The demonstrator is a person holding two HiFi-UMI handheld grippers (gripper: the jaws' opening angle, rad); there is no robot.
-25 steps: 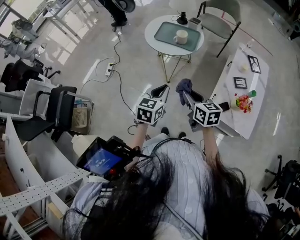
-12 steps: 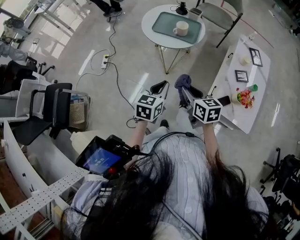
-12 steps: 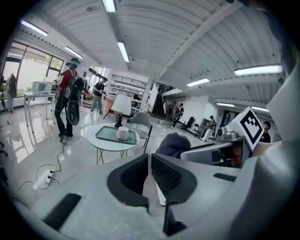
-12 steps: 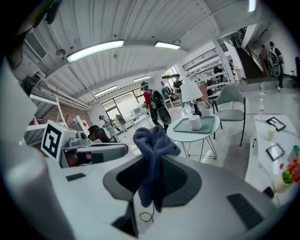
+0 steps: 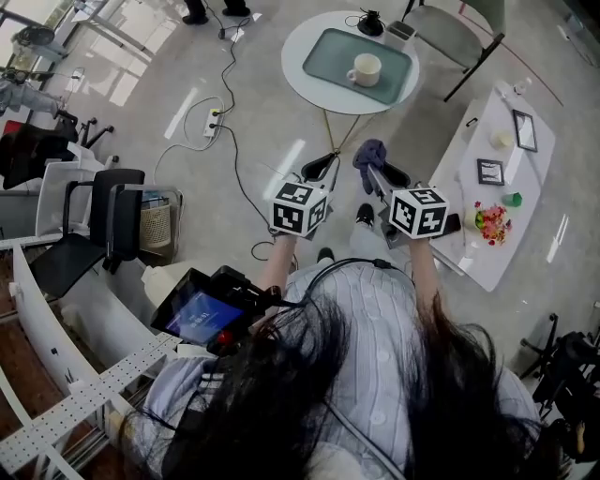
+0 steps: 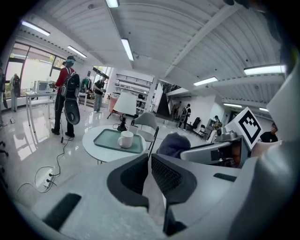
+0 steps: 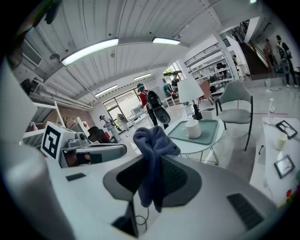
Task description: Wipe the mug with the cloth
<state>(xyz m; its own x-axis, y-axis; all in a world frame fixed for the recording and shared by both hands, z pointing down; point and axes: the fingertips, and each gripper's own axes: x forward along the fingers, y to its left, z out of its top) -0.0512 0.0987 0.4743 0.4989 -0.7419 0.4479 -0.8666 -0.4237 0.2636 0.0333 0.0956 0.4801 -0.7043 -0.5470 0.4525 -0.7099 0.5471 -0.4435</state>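
A white mug (image 5: pixel 366 68) stands on a green tray (image 5: pixel 328 52) on a round white table (image 5: pixel 295 58), ahead of both grippers and apart from them. My right gripper (image 5: pixel 372 173) is shut on a dark blue cloth (image 5: pixel 370 152), which bunches above the jaws and hangs down between them (image 7: pixel 152 154). In the right gripper view the mug (image 7: pixel 192 128) shows beyond the cloth. My left gripper (image 5: pixel 323 169) is held beside it over the floor, its jaws close together with nothing between them (image 6: pixel 147 161). The left gripper view shows the mug (image 6: pixel 125 139) and the cloth (image 6: pixel 173 144).
A long white side table (image 5: pixel 511 202) with picture frames and small items stands at the right. A grey chair (image 5: pixel 450 23) sits behind the round table. A power strip with cables (image 5: pixel 214 120) lies on the floor at the left, near black office chairs (image 5: pixel 103 225). People (image 6: pixel 65 93) stand far off.
The person has stepped forward, so the round table and mug sit a little nearer to the grippers. Both grippers keep their pose, and the cloth stays in the right one.
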